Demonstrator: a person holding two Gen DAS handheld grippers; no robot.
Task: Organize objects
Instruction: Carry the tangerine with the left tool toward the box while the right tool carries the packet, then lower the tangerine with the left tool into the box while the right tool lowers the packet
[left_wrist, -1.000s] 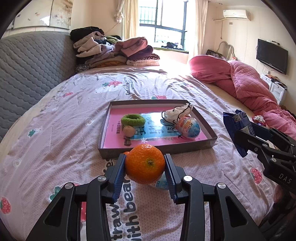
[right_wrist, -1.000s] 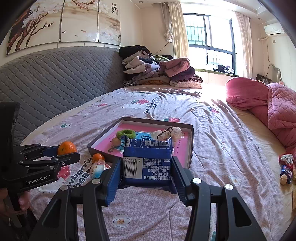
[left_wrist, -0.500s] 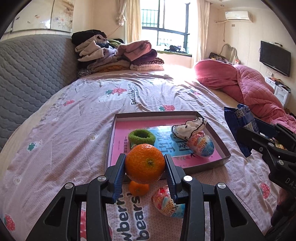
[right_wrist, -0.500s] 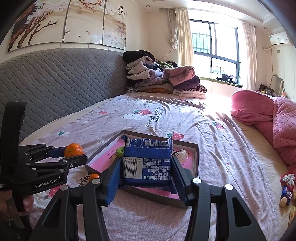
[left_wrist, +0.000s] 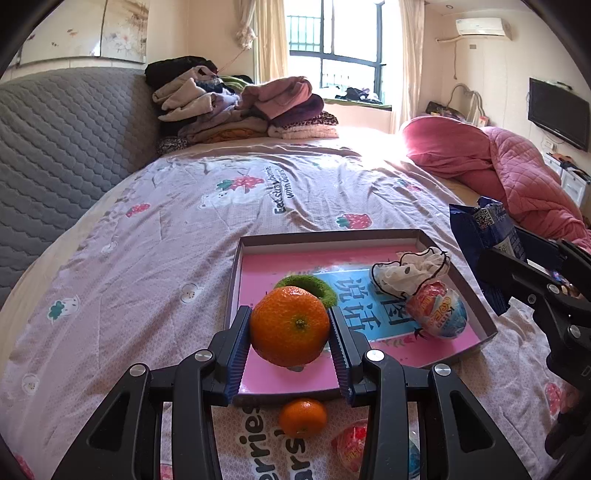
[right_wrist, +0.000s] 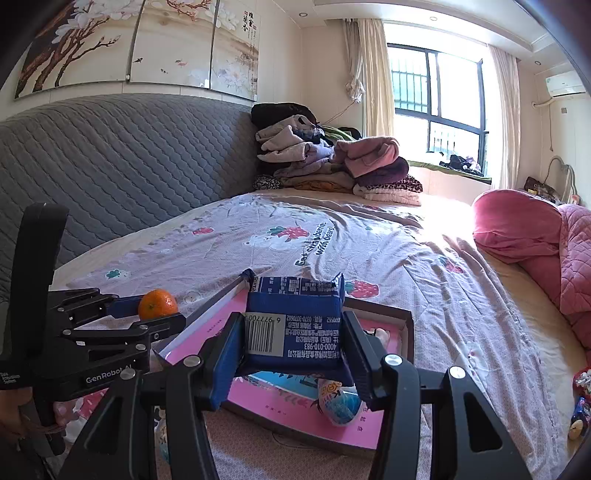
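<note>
The left gripper (left_wrist: 290, 341) has its fingers clamped on a large orange (left_wrist: 290, 326), held low in the centre of the left wrist frame, above the near left part of a shallow cardboard tray (left_wrist: 458, 269) that lies on the bed (left_wrist: 147, 258). In the tray are a green hair tie (left_wrist: 317, 286), a white frilly cloth (left_wrist: 410, 273) and a foil-wrapped toy egg (left_wrist: 437, 314) at its right side. A smaller orange (left_wrist: 303, 417) rests on the bed just outside the tray's near edge, at the bottom of the frame. The right gripper (right_wrist: 293, 350) has its fingers clamped on a blue packet (right_wrist: 295, 328), held above the tray's near edge in the lower middle of the right wrist frame.
</note>
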